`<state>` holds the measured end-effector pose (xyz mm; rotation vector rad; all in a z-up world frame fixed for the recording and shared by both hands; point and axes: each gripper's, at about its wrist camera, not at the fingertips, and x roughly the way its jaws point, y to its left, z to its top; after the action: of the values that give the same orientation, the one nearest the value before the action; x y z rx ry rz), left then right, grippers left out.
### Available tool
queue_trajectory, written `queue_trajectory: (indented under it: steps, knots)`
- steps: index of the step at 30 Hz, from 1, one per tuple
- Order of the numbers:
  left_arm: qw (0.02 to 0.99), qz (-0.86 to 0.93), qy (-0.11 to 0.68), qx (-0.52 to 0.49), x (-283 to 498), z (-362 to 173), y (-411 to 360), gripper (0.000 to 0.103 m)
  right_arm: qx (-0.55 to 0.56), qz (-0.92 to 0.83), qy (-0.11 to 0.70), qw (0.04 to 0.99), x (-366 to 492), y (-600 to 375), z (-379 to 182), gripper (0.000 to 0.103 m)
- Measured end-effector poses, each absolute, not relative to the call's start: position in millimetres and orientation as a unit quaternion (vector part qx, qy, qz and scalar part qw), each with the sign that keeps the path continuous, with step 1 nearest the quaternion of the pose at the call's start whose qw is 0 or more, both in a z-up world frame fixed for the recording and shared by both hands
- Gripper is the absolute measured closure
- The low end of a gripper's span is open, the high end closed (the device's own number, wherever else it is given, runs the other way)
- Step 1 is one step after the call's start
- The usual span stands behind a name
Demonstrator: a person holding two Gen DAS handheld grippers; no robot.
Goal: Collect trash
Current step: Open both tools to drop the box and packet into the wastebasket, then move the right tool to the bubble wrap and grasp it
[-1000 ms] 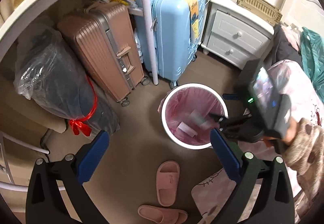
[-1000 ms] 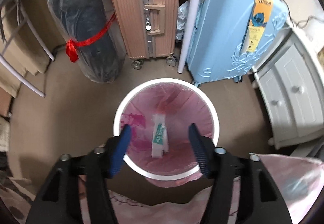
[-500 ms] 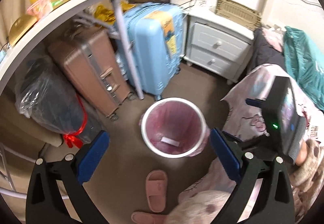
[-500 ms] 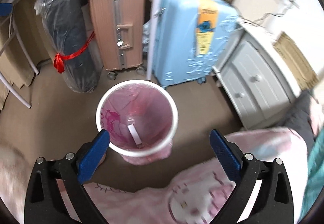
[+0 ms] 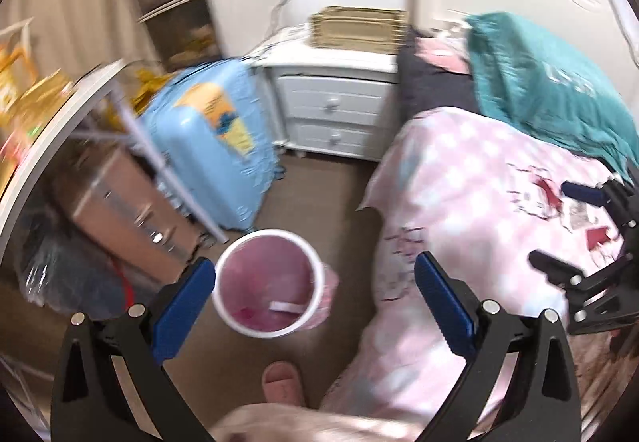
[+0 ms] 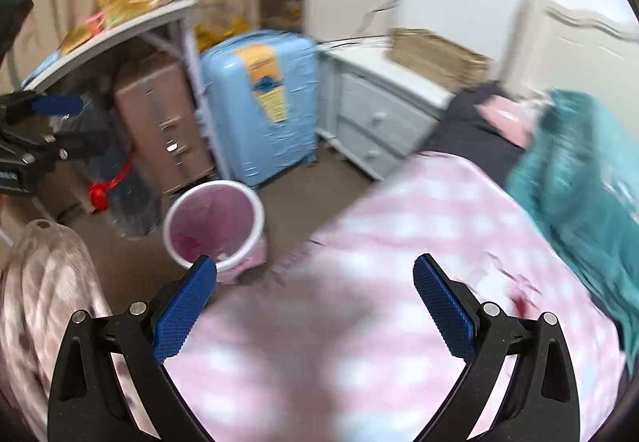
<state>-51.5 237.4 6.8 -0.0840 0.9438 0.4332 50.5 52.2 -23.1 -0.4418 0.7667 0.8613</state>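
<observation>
Both grippers, left (image 5: 315, 298) and right (image 6: 315, 298), gape wide, empty. Wrapper (image 5: 285, 307) in bin (image 5: 315, 262) (light, limp, likely): pinch an edge

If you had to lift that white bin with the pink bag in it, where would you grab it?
Probably the bin by its white rim, coming straight down from above: it stands upright on the floor, mouth open, and the rim is a thin hard lip that one finger could slip inside. The near side by the bed looks freest; suitcases crowd the far side.

Both tools (image 5: 315, 294) farther from bin (image 5: 267, 282)
</observation>
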Motion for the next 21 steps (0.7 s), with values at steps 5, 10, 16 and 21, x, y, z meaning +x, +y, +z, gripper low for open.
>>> queue_trajectory:
  steps: [5,10,16,21]
  knots:
    - [0.880,0.146,0.452,-0.017,-13,7,178,0.005,-0.168,0.345,0.364,0.849,69,-42,-4,0.007]
    - [0.883,0.089,0.460,-0.008,24,-1,122,0.005,-0.135,0.286,0.357,0.879,80,-129,10,0.007]
    - [0.881,0.030,0.470,0.029,64,-14,58,0.005,-0.102,0.227,0.367,0.896,87,-213,2,0.007]
    - [0.877,-0.008,0.479,0.034,94,-26,16,0.005,-0.071,0.199,0.380,0.900,95,-271,-14,0.007]
